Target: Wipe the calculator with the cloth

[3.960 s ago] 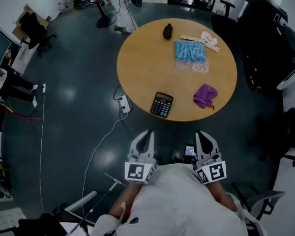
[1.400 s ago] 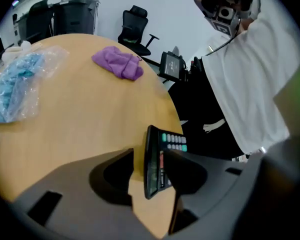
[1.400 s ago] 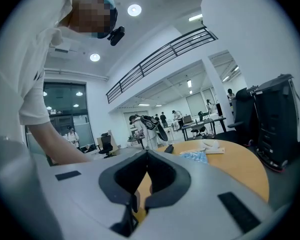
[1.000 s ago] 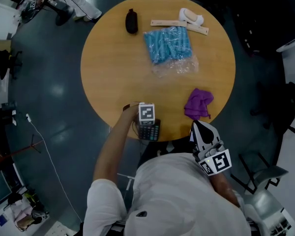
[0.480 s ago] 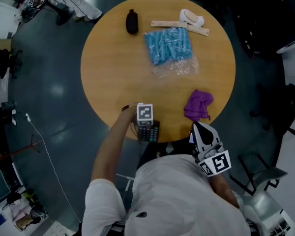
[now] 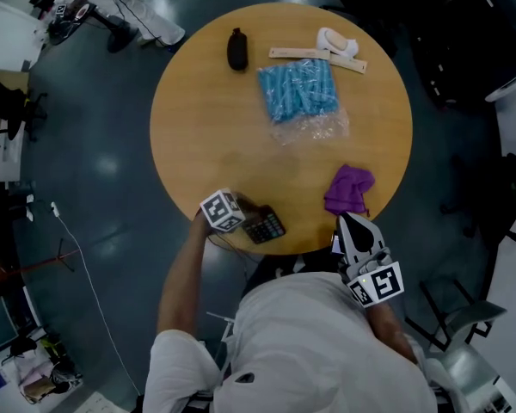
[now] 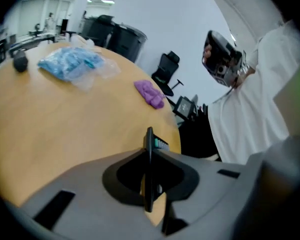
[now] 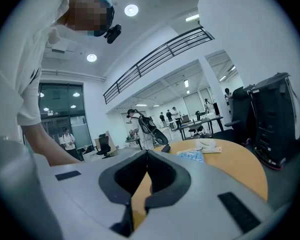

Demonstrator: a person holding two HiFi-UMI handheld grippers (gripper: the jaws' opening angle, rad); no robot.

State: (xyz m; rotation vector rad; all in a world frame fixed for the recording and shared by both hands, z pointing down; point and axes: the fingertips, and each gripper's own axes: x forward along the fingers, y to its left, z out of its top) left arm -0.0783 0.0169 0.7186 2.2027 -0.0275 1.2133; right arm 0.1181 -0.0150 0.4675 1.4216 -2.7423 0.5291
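Observation:
A black calculator (image 6: 266, 226) sits slanted at the near edge of the round wooden table (image 6: 206, 136). In the left gripper view it shows edge-on as a thin dark slab (image 7: 149, 156) between the jaws. My left gripper (image 6: 246, 219) (image 7: 149, 151) has just been closing its jaws and is shut on the calculator. The purple cloth (image 6: 348, 189) (image 7: 150, 92) lies crumpled to the right on the table, untouched. My right gripper (image 6: 353, 224) (image 8: 147, 153) hangs shut and empty off the table's near edge, just below the cloth.
A blue plastic bag (image 6: 299, 93) (image 7: 70, 64) lies at the far middle of the table. Behind it are a black pouch (image 6: 237, 50), a wooden ruler (image 6: 314, 55) and a white item (image 6: 335, 40). Chairs and desks stand around the table.
The left gripper has swung left and rolled over, its marker cube now left of the calculator. The calculator has turned from square to slanted. The right gripper has kept still.

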